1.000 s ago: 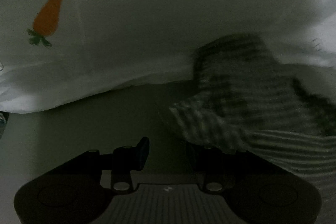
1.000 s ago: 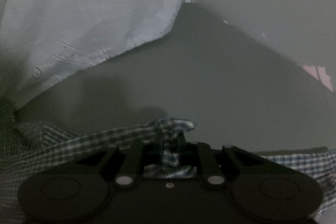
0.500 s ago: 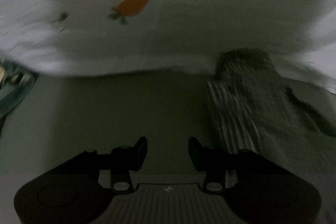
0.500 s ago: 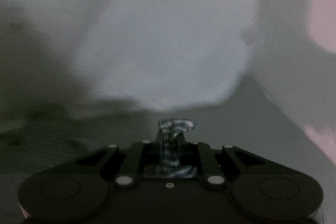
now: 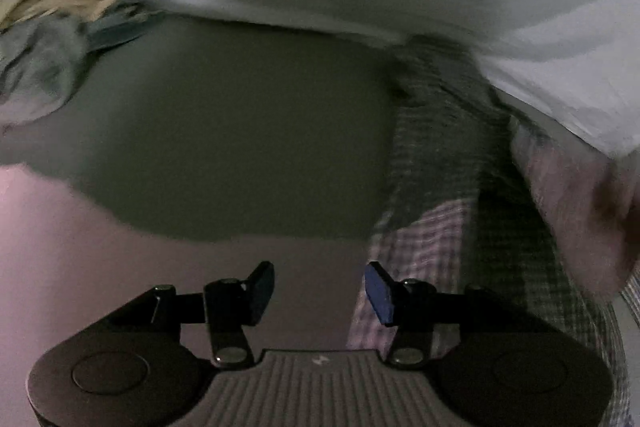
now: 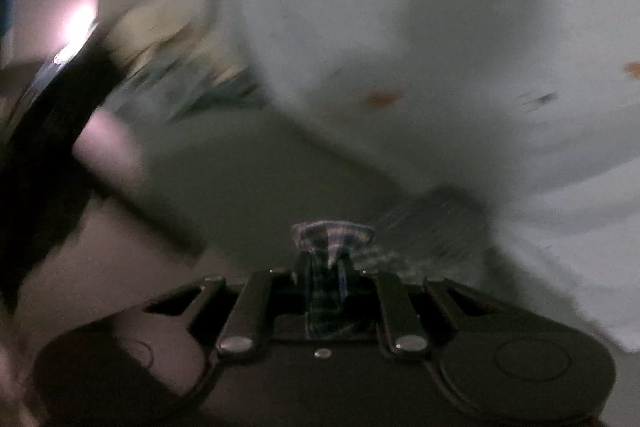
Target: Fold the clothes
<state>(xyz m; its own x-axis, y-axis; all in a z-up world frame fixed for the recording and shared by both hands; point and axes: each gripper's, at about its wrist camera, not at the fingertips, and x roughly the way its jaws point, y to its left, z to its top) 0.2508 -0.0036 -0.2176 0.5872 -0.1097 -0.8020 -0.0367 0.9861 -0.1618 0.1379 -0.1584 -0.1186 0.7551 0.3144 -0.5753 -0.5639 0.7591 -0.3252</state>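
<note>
Left gripper (image 5: pixel 319 287) jaws are opening, nothing between them; right gripper (image 6: pixel 325 269) jaws pinch the checked shirt (image 6: pixel 332 239).

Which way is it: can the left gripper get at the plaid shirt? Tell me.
Probably yes. The left gripper is opening with nothing between its jaws, and the plaid shirt lies uncovered just to its right.

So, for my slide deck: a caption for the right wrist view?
Right gripper shut on a bunched checked cotton shirt before a white carrot-print sheet.
</note>
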